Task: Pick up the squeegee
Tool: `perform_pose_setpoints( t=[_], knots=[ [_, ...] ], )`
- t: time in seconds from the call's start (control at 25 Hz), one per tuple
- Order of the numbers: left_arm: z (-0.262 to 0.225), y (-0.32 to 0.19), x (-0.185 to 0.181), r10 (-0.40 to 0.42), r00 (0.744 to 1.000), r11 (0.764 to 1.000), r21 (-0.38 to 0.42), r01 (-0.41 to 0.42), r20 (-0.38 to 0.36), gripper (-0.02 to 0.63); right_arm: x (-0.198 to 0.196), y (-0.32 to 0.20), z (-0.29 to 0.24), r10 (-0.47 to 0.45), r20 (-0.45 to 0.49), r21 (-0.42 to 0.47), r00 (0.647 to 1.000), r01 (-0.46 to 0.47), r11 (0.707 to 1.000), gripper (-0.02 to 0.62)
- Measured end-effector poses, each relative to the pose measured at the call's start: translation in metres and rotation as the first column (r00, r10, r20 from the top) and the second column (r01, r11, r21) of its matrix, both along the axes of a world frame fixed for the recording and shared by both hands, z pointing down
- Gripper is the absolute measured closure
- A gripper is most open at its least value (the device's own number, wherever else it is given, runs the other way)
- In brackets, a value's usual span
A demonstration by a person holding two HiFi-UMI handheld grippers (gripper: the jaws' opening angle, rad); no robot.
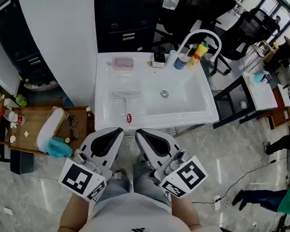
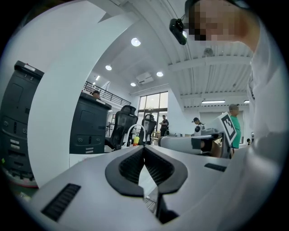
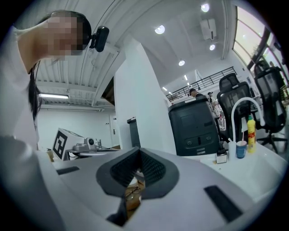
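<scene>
The left gripper point(image 1: 119, 131) is closed. Its two dark pads meet at the tips in the left gripper view, and nothing is between them. The right gripper point(image 1: 138, 133) is closed too. In its own view its pads touch at the tips and hold nothing. The two grippers sit side by side, close but not touching. Both point level, toward the sink point(image 1: 195, 111). Their tips are just in front of the sink's front edge, above the shiny floor point(image 1: 221, 158). A person point(image 1: 142, 222) in a white top holds them.

The squeegee point(image 1: 124, 97) lies on the flat left part of the sink, a bit past the left gripper's tip. It is pale and hard to see on the white sink. A small red spot point(image 1: 129, 118) sits at the end near the front edge. No gripper touches it.

At the back of the sink stands a white curved tap point(image 1: 200, 33). Beside it are a yellow bottle point(image 1: 198, 53) and a blue cup point(image 1: 181, 61). A pink dish point(image 1: 123, 63) sits at the back left.

Left of the sink is a low wooden table point(image 1: 33, 114). On it lie glasses point(image 1: 73, 128) and a blue-green cloth point(image 1: 58, 147). A black cabinet point(image 1: 124, 17) stands behind the sink.
</scene>
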State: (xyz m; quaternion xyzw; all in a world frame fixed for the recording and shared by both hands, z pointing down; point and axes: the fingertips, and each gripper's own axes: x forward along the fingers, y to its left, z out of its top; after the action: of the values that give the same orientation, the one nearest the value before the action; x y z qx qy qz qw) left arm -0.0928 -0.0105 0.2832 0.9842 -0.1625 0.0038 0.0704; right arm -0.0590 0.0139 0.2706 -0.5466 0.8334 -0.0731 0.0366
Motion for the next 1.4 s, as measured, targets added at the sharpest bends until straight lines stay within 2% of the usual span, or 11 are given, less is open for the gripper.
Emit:
perform_pose_setpoints(
  t=[0.36, 0.72, 1.4],
  knots=[
    [-0.002, -0.023, 0.025, -0.041, 0.999, 0.999, 0.003, 0.041, -0.007, 0.592, 0.025, -0.026, -0.001, -0.039, -0.012, 0.005, 0.999, 0.039, 0.999, 0.586],
    [-0.004, -0.053, 0.046, -0.118, 0.993, 0.993, -0.001, 0.118, -0.009, 0.592, 0.054, -0.058, -0.004, -0.089, -0.013, 0.001, 0.996, 0.089, 0.996, 0.586],
    [0.007, -0.087, 0.076, -0.291, 0.956, 0.956, -0.021, 0.292, 0.017, 0.592, 0.085, -0.102, 0.004, -0.258, -0.014, -0.019, 0.966, 0.258, 0.966, 0.586]
  ],
)
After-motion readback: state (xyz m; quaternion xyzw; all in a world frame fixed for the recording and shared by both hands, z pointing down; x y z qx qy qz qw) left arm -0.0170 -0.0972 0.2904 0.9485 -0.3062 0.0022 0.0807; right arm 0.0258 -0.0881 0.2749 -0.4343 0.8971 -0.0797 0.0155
